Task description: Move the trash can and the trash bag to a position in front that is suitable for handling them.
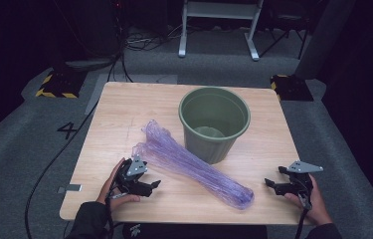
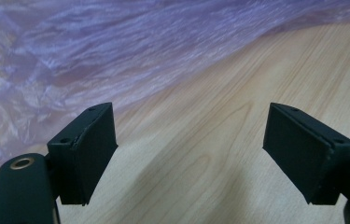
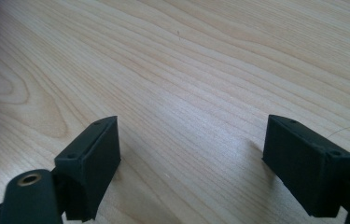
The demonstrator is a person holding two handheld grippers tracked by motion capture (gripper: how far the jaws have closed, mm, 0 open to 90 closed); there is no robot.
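In the high view, a wooden table [image 1: 124,109] holds a green bucket [image 1: 214,122] at upper centre and a long, rolled purple plastic bag [image 1: 189,162] lying across the middle. The bag's long axis runs diagonally from the upper left beside the bucket down to the lower right. The left gripper [image 1: 149,186] sits at the lower left with its jaws spread apart and empty, just beside the bag's bunched upper-left end. The right gripper [image 1: 272,184] sits at the lower right, jaws also spread and empty, near the bag's lower-right tip but apart from it. In the left gripper view, the two black jaws stand wide apart at the bottom of the frame over bare wood, with the wrinkled bag [image 2: 116,51] spreading across the upper left, close ahead and slightly to the left of the jaws. In the right gripper view, the jaws stand wide apart over bare table [image 3: 186,70]. The left gripper looks nearer to the bag, so a short reach forward and left would likely meet it.
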